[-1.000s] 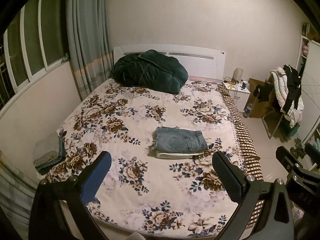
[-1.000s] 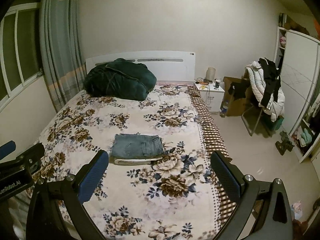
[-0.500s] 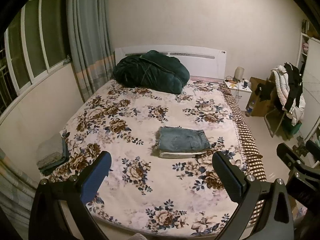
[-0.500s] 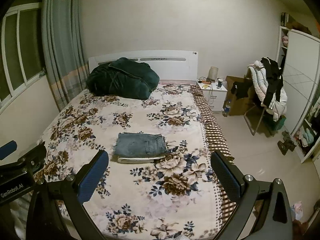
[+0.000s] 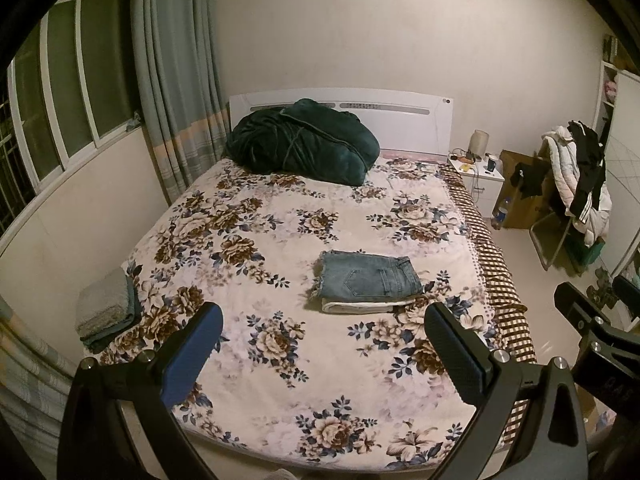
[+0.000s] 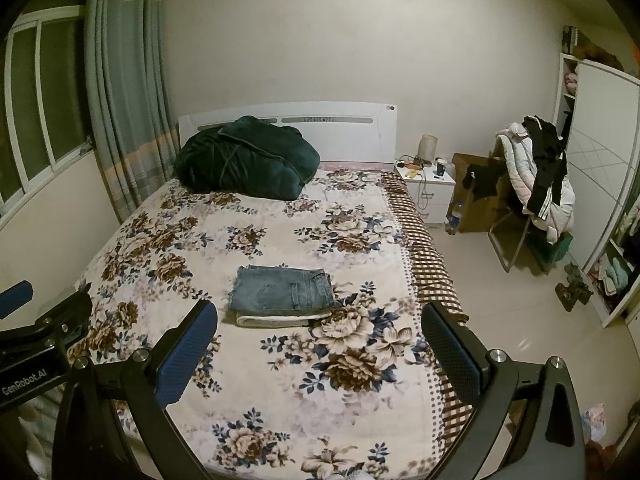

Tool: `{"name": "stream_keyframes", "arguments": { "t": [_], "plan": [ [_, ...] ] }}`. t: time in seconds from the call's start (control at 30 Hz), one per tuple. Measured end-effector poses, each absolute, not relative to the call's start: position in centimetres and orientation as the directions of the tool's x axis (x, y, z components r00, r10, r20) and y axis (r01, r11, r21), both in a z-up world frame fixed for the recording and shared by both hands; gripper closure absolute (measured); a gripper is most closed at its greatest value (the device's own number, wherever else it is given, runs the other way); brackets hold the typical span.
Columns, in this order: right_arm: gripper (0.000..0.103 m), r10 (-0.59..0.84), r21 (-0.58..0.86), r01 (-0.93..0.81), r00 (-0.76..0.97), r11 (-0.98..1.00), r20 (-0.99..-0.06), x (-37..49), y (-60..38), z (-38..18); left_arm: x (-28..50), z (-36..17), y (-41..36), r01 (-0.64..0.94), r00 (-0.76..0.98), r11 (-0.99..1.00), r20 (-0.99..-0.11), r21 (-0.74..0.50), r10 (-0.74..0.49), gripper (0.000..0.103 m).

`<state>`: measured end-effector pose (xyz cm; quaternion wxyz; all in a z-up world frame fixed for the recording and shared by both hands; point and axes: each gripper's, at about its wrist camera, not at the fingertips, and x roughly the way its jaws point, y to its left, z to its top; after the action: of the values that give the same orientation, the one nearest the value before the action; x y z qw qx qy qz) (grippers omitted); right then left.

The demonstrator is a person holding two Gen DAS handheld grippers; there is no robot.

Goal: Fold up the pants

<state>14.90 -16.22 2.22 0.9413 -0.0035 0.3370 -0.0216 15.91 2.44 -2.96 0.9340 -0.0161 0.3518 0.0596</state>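
A folded pair of blue denim pants (image 5: 368, 278) lies on a folded white garment (image 5: 360, 306) in the middle of the floral bed (image 5: 256, 264). The pants also show in the right wrist view (image 6: 284, 290). My left gripper (image 5: 324, 354) is open and empty, held above the foot of the bed, well short of the pants. My right gripper (image 6: 320, 350) is open and empty too, beside the left one. Neither touches any cloth.
A dark green duvet (image 5: 304, 142) lies at the white headboard. Folded grey towels (image 5: 106, 310) sit at the bed's left edge. A nightstand (image 6: 426, 188), a box and a chair with coats (image 6: 536, 184) stand right of the bed. A window and curtain (image 5: 172, 92) are at left.
Both grippers have drawn back and risen a little from the bed, so the pants sit lower and farther in both views. Both stay open. The pants have not moved.
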Motion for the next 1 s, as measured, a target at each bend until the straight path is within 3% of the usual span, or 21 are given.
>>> {"name": "stream_keyframes", "arguments": {
  "t": [1.0],
  "plan": [
    [0.000, -0.036, -0.018, 0.032, 0.772, 0.999, -0.635, 15.16, -15.93, 1.49, 15.61, -2.92, 3.02, -0.122, 0.753, 0.992, -0.649, 0.018, 0.105, 0.000]
  ]
}}
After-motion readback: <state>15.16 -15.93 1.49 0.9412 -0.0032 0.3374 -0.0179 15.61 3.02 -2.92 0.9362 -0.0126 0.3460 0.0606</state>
